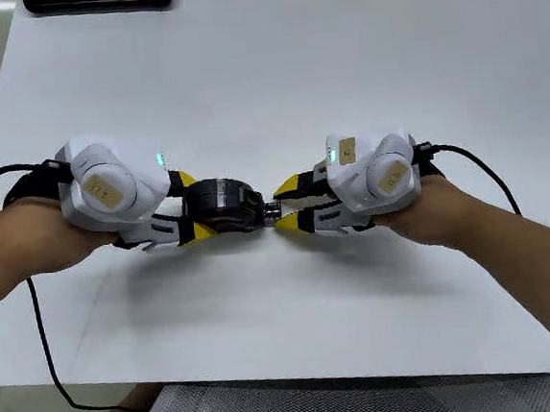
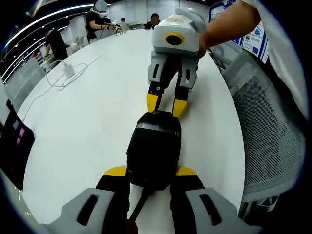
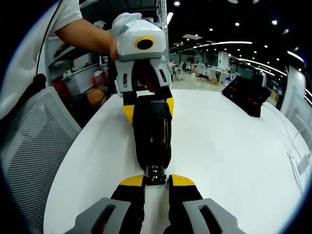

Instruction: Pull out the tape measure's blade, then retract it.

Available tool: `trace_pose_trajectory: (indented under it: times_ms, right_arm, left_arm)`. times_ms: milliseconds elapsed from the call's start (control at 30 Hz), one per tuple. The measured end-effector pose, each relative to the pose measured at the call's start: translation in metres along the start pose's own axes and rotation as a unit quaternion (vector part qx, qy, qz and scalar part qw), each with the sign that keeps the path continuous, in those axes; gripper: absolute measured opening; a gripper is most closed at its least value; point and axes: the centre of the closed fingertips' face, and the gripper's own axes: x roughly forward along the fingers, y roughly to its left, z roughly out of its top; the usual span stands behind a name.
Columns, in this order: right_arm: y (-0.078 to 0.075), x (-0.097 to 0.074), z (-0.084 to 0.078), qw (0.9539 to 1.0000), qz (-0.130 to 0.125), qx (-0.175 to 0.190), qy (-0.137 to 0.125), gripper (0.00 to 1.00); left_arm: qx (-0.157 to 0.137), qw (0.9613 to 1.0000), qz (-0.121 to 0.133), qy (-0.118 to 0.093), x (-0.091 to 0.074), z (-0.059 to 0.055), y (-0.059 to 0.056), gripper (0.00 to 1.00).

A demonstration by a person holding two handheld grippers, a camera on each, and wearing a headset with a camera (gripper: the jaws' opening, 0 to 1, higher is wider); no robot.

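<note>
Black tape measure (image 1: pixel 222 207), white table (image 1: pixel 292 69) — left hand-held gripper (image 1: pixel 195 206) and right hand-held gripper (image 1: pixel 278 207) white, yellow-tipped.

Your headset camera looks forward and down on the white table (image 1: pixel 273 71) from close above its near edge. The left gripper (image 2: pixel 151 170) camera sits low over the tabletop and faces along its jaws toward your right, very near the tape measure (image 2: pixel 154 146). The right gripper (image 3: pixel 157 181) camera looks back the opposite way (the two face each other). All three views share the tape measure, and each gripper view catches the other gripper.
</note>
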Motion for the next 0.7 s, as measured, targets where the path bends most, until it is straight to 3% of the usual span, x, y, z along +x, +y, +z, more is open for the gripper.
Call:
trace_pose_trajectory:
  times_ms: [700]
  right_arm:
    - [0.0017,0.0052,0.0022,0.9995,0.015,-0.024,-0.014,0.11]
  left_arm:
    - [0.004,0.9999,0.002,0.017,0.0001,-0.0009,-0.0003,0.26]
